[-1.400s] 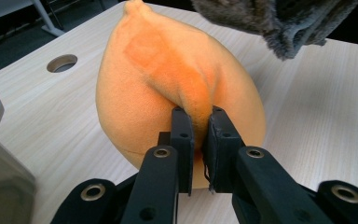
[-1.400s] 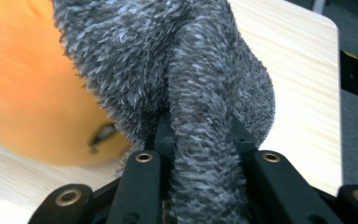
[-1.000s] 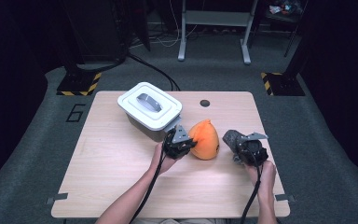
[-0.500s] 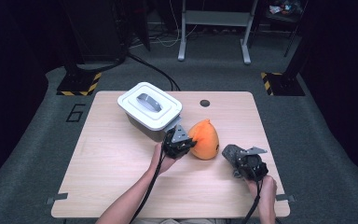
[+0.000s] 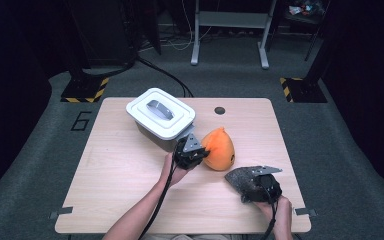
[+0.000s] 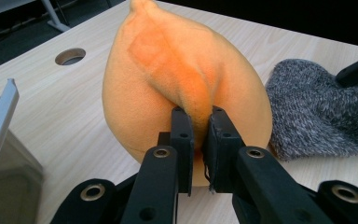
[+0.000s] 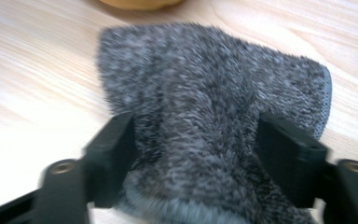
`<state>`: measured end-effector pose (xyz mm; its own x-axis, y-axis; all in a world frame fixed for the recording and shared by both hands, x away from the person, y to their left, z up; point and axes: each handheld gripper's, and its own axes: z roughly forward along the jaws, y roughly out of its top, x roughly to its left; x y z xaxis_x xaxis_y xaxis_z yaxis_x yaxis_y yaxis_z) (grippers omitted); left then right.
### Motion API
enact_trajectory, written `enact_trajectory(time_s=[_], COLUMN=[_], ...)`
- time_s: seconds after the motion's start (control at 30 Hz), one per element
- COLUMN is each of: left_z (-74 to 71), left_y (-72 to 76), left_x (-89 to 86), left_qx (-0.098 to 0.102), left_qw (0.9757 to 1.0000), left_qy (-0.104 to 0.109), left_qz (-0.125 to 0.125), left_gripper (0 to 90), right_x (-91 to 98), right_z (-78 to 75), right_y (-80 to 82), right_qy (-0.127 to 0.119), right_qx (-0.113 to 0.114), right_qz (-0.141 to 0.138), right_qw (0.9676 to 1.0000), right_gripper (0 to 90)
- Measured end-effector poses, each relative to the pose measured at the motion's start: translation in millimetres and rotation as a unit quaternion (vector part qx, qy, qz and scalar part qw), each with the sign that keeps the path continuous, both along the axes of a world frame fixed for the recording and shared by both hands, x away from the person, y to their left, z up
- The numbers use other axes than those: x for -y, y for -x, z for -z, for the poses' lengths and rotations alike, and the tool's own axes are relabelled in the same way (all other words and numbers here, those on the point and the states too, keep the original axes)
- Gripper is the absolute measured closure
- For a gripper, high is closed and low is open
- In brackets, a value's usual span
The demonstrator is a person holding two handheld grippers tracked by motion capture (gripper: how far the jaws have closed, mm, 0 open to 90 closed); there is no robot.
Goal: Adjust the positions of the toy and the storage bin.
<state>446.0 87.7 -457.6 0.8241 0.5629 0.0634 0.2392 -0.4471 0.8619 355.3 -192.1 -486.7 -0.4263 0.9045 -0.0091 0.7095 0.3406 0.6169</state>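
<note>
While the left gripper (image 5: 191, 152) keeps its jaws pinched tight on a fold of the orange pouch (image 5: 219, 149), the pouch stands upright near the middle of the worktop (image 5: 115, 185), just beside the white lidded box (image 5: 160, 116). To its right the grey knitted cloth (image 5: 241, 179) lies flat, close to the pouch's foot and not far from the worktop's near edge. The right gripper (image 7: 193, 154) has its jaws spread wide on either side of the cloth; they have just been opening, and the cloth lies between them without being pressed. Open wood stretches across the whole left half and along the far right, by the round cable hole (image 5: 220, 110). The box sits toward the far edge, left of centre. Counted: one pouch, one cloth, one box with its lid on, two grippers.
</note>
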Motion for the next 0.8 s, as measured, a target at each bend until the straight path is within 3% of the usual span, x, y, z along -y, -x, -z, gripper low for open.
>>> enact_trajectory(time_s=[0.1,0.37,0.6,0.8], left_z=[0.7,0.9,1.5,2.8], left_y=[-0.1,-0.8,-0.4,-0.5], left_x=[-0.1,-3.1,-3.8,-6.9], left_qx=[0.001,0.002,0.003,0.002], left_qw=[1.0,1.0,0.9999,0.9997], left_qy=[0.003,-0.004,-0.002,0.005], left_qz=[-0.004,-0.007,-0.015,-0.022], left_gripper=[82.9,83.0,83.1,83.5], right_x=[3.9,34.8,67.8,89.3], right_z=[-8.2,-17.0,-6.3,10.8], right_y=[3.1,-12.8,-36.7,-55.6], right_qy=[-0.015,-0.037,-0.059,-0.069], right_qx=[0.014,0.048,0.066,0.06], right_qz=[0.004,0.012,0.038,0.056], right_qw=[0.9998,0.9981,0.9953,0.9943], right_gripper=[15.3,6.4,3.0,2.3])
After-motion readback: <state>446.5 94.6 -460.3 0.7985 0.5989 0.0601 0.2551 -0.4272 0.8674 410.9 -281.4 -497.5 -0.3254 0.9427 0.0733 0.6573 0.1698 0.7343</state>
